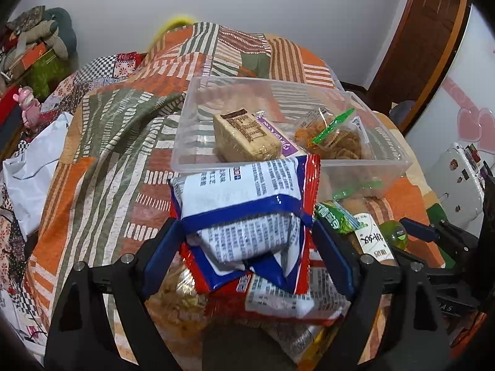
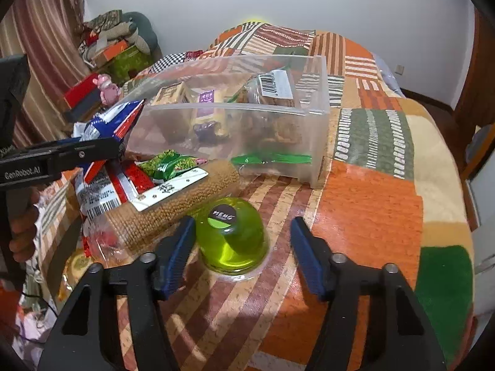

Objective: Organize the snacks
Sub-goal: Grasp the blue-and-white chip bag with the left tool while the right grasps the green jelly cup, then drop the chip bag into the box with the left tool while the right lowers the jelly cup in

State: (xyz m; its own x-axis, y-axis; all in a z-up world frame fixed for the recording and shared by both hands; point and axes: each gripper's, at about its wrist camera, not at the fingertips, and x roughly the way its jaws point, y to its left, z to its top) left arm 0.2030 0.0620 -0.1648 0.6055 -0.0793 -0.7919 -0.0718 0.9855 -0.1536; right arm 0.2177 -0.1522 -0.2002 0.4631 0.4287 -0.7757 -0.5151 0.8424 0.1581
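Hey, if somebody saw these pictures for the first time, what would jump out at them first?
Probably the red, white and blue snack packet between the left gripper's fingers, atop a heap of snacks on the patchwork cloth. Next, the bright green jelly cup standing upside down between the right gripper's open fingers. Behind both sits a clear plastic bin with a few snacks already in it.

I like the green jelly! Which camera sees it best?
The right wrist view: the jelly sits big and whole between the open right claw's fingers. The left wrist view shows only a small bit of it at the side.
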